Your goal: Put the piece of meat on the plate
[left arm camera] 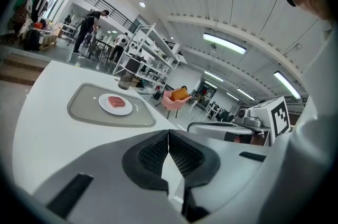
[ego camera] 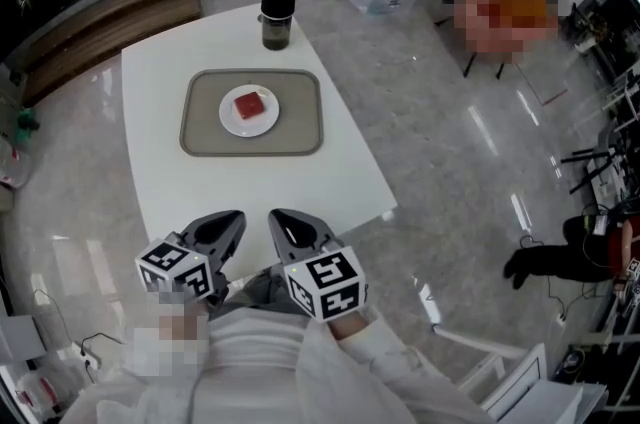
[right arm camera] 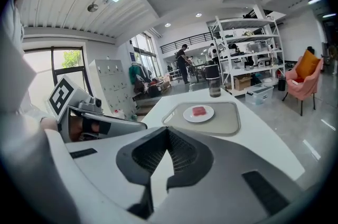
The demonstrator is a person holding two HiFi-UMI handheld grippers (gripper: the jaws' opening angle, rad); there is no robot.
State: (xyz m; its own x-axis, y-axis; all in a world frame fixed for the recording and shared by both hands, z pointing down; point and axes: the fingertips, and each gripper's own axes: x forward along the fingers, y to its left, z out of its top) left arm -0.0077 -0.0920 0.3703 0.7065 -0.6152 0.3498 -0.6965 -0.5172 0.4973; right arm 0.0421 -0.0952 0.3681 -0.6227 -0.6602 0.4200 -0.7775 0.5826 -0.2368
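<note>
We hold the left gripper point(ego camera: 236, 217) and right gripper point(ego camera: 277, 215) closed, empty, at lower centre; the meat point(ego camera: 250, 102) lies on the plate point(ego camera: 228, 116), well above both.

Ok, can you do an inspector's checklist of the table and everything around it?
Surface: white table, bare apart from a tray and a jar.
Job's things: meat lies on the plate; the plate sits in the middle of the grey tray.
Clutter: a dark-lidded jar at the table's far edge.
Grippers: left gripper and right gripper are at the table's near edge, jaws together, holding nothing.
Cables: nothing seen on the table.
Surroundings: glossy floor, white shelves, a pink chair, people far behind.
</note>
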